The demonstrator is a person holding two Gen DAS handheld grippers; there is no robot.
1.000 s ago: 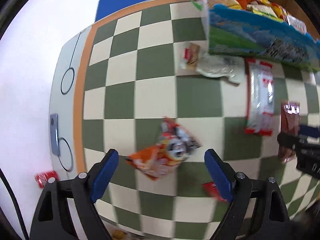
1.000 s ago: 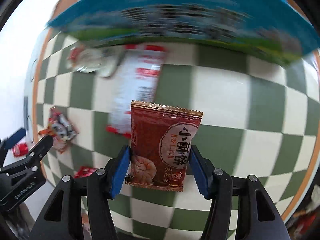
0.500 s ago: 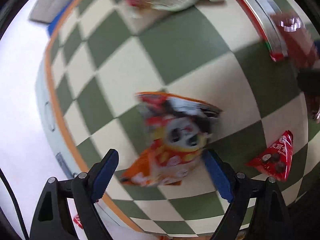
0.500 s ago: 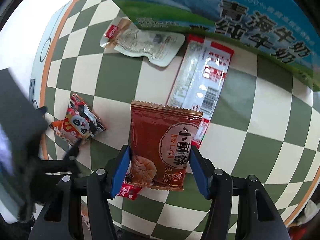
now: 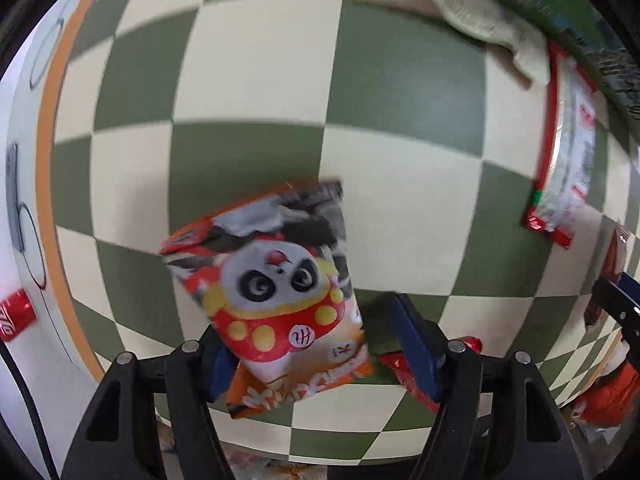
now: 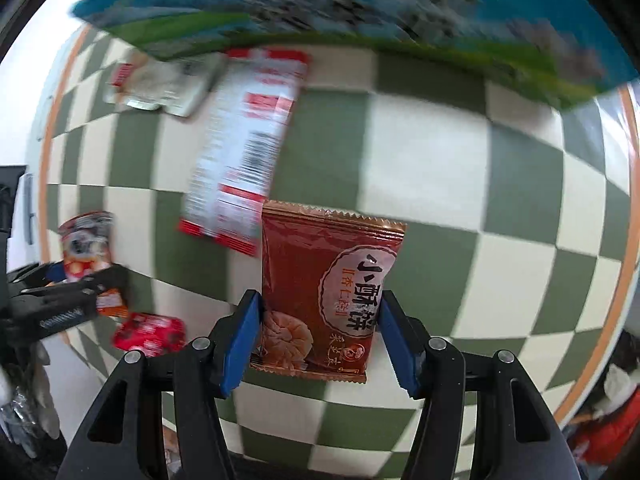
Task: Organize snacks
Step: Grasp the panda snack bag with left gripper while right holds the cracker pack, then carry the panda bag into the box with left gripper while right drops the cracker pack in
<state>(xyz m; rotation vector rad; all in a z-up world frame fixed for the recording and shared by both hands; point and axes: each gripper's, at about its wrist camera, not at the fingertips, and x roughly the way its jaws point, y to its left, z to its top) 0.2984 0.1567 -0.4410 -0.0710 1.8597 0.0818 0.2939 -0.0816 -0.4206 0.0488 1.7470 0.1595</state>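
Note:
An orange panda snack bag (image 5: 276, 280) lies on the green-and-cream checkered cloth (image 5: 400, 80). My left gripper (image 5: 308, 328) points down over it with the bag's lower end between its jaws, which are closing. The bag covers the left pad, and a gap still shows beside the right pad (image 5: 416, 344). My right gripper (image 6: 320, 304) is shut on a red-brown biscuit packet (image 6: 328, 280), held upright above the cloth. In the right wrist view the panda bag (image 6: 86, 246) and the left gripper (image 6: 60, 300) sit at the far left.
A blue-and-green carton (image 6: 360, 12) stands along the far side. Before it lie a long red-and-white packet (image 6: 244, 140) and a pale pouch (image 6: 160, 88). A small red packet (image 6: 148, 334) lies near the panda bag. A red can (image 5: 14, 314) lies beyond the cloth's orange edge.
My left gripper has come down over the panda bag and its jaws have narrowed around it. The right gripper keeps its hold on the biscuit packet and has shifted a little.

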